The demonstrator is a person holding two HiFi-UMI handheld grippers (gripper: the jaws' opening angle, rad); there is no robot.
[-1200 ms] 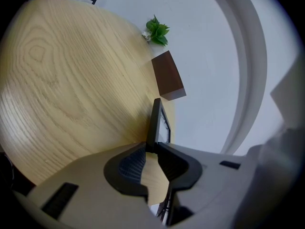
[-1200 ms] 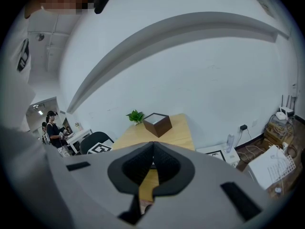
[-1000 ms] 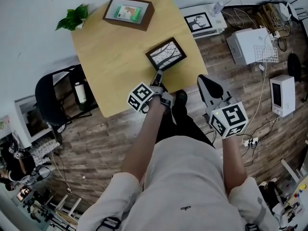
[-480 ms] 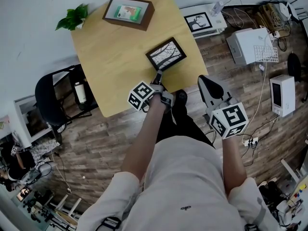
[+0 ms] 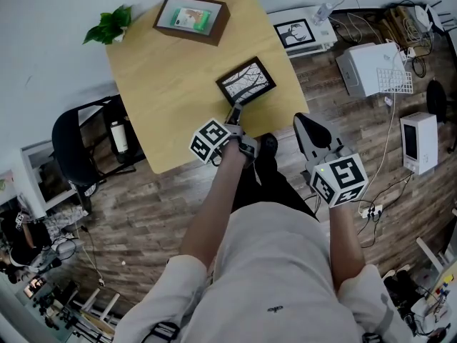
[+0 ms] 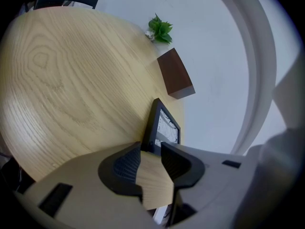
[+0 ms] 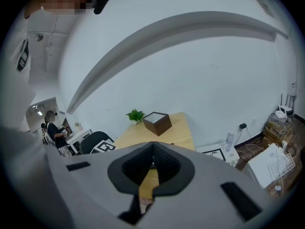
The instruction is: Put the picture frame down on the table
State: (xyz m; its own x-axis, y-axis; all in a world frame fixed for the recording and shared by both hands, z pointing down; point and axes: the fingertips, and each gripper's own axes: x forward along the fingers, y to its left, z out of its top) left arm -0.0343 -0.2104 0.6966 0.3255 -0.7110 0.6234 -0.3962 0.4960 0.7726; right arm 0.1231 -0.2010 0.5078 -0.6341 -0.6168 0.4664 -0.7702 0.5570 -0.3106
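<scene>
Left claw (image 6: pixel 151 152): jaws apart, frame (image 6: pixel 163 124) corner at their tips. Right claw (image 7: pixel 152 150): closed, empty. Frame: flat on desk (image 5: pixel 161 84); we judge it light, stiff, perhaps glazed; we would hold its rim.

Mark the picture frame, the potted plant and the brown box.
Picture frame (image 5: pixel 246 79): head view, on the glass.
Potted plant (image 5: pixel 108 26): head view, on its leaves.
Brown box (image 6: pixel 175 75): left gripper view, on its side wall.

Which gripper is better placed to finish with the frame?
Left. The left gripper is at the near corner of the frame on the table, jaws apart. The right gripper is shut and off the table, over the floor.
</scene>
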